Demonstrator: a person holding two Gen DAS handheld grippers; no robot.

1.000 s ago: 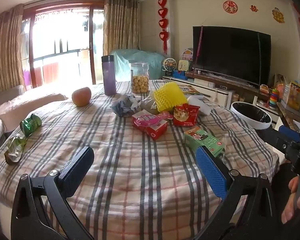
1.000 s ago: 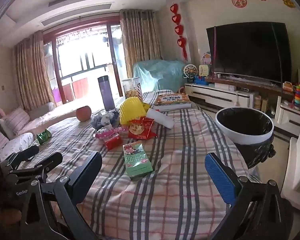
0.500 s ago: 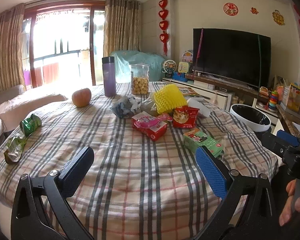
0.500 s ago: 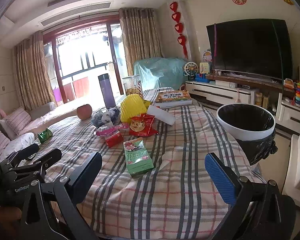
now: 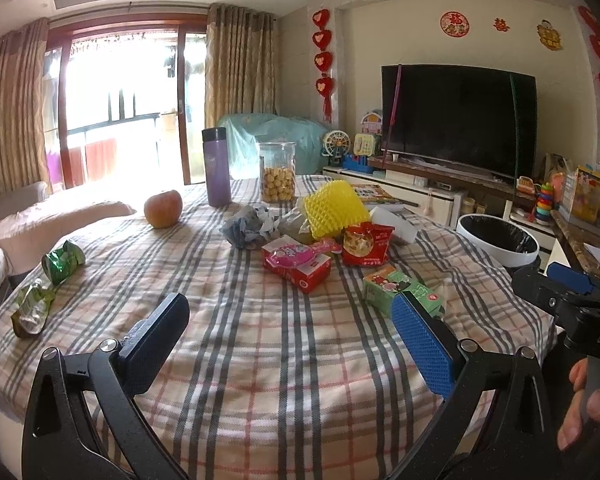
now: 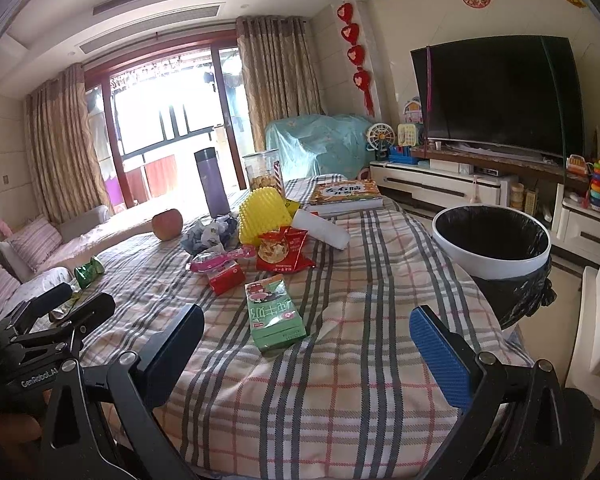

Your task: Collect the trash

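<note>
Green milk carton (image 6: 275, 312) lies nearest your right gripper (image 6: 306, 350); keep its jaws spread, straddle it, then pinch firmly.

A woven plaid tablecloth (image 6: 340, 360) looked matt and coarse; on it lay a glossy green carton (image 6: 274, 314), and beside it a shiny black bin liner (image 6: 496, 236).

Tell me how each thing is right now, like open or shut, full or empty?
left gripper: open, holding nothing
right gripper: open, holding nothing
trash bin: open, black liner in; nothing seen inside
cookie jar: upright, partly full
purple bottle: upright, capped
green milk carton: lying flat
TV: off
</note>
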